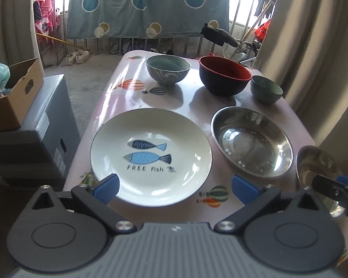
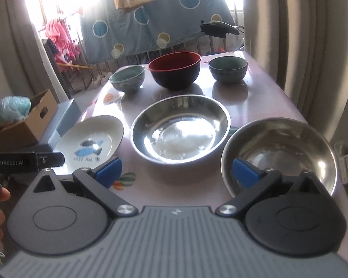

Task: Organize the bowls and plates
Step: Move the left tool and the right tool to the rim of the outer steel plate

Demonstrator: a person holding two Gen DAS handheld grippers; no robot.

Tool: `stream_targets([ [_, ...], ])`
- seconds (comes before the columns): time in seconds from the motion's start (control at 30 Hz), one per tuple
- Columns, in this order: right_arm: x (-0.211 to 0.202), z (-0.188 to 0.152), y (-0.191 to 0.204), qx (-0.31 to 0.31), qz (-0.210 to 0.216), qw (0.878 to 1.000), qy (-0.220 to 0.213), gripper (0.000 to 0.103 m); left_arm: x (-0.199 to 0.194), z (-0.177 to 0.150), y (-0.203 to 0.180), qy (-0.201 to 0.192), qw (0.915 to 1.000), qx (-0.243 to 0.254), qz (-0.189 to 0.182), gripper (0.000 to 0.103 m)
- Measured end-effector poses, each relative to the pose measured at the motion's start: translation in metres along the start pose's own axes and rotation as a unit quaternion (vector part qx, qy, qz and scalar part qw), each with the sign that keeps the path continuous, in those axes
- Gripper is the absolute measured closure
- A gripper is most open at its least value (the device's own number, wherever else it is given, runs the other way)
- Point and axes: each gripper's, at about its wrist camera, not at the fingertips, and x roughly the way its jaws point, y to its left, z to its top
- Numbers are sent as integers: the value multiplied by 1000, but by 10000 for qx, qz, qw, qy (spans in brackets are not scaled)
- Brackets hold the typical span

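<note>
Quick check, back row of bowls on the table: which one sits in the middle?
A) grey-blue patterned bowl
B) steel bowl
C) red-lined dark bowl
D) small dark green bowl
C: the red-lined dark bowl stands between the grey-blue patterned bowl and the small dark green bowl; both wrist views show the same order, with the steel bowls in the nearer row.

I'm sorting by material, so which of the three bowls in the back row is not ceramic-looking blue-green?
The middle one, the red-and-black bowl: red inside, dark outside, and the largest of the row. The bowls either side, left and right, are greyish blue-green.
</note>
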Motion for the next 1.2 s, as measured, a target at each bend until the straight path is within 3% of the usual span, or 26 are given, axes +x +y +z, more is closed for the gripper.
stream_targets([
  [0.23, 15, 7, -16, 332, 178, 9993, 49, 1, 12, 6, -11, -31, 9999, 147, -57, 5],
  [0.43, 35, 7, -10, 537, 736, 9955, 271, 2, 12, 8, 12, -166, 9995, -181, 202, 10],
  [0.63, 47, 17, 10, 456, 1161, 9919, 236, 13, 7, 10, 42, -294, 9970, -462, 551, 16],
  [0.8, 55, 16, 15, 550, 1283, 9897, 321, 33, 9, 12, 43, -157, 9984, -512, 166, 24],
  [0.93, 41, 18, -7, 677, 864, 9940, 20, 44, 18, 11, 9, 17, 9989, -198, -417, 26],
  [1.07, 11, 20, -55, 900, -32, 9944, -553, 49, 33, 7, -34, 282, 9928, 109, -1156, 31],
  [1.2, -9, 19, -107, 1082, -894, 9870, -779, 51, 49, -2, -77, 482, 9865, 482, -1491, 41],
])
